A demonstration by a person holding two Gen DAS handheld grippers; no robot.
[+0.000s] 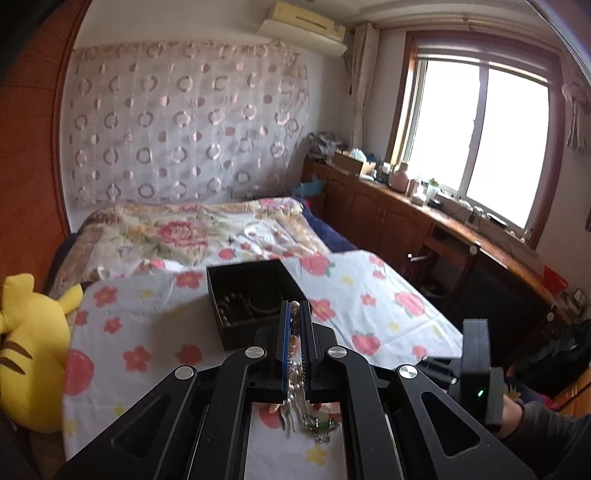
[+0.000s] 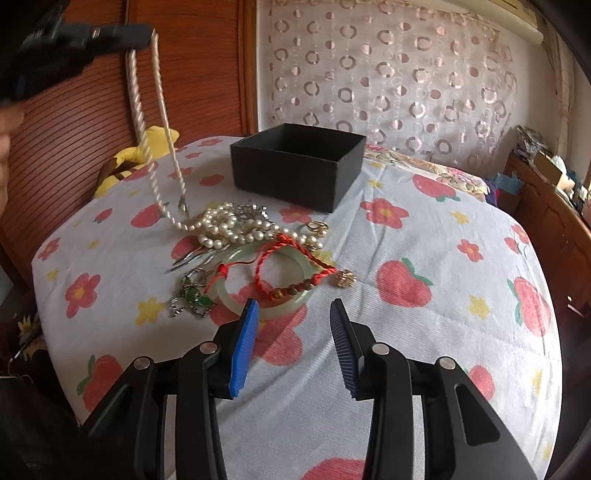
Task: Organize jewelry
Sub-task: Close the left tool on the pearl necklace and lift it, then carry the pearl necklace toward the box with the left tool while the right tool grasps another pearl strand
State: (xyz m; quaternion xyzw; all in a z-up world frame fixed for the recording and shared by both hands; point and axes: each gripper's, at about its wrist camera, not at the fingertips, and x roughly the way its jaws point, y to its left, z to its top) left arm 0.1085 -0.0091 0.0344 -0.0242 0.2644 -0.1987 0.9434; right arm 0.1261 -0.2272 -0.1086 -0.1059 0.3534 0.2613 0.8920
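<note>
My left gripper (image 1: 294, 308) is shut on a pearl necklace (image 1: 294, 334) and holds it high above the bed. In the right wrist view the left gripper (image 2: 142, 35) is at the top left, and the necklace (image 2: 162, 122) hangs from it down to the jewelry pile (image 2: 236, 225). The pile holds pearls, a jade bangle (image 2: 301, 291), a red cord bracelet (image 2: 284, 251), a green pendant (image 2: 194, 297) and a gold ring (image 2: 317, 227). A black box (image 2: 295, 166) stands behind the pile; dark bead bracelets (image 1: 243, 306) lie inside it. My right gripper (image 2: 293, 306) is open, just in front of the bangle.
The jewelry lies on a floral cloth (image 2: 424, 236) over the bed. A yellow plush toy (image 1: 29, 354) sits at the left. A wooden wardrobe (image 2: 92, 122) stands behind it. A wooden sideboard (image 1: 424, 210) runs under the window at the right.
</note>
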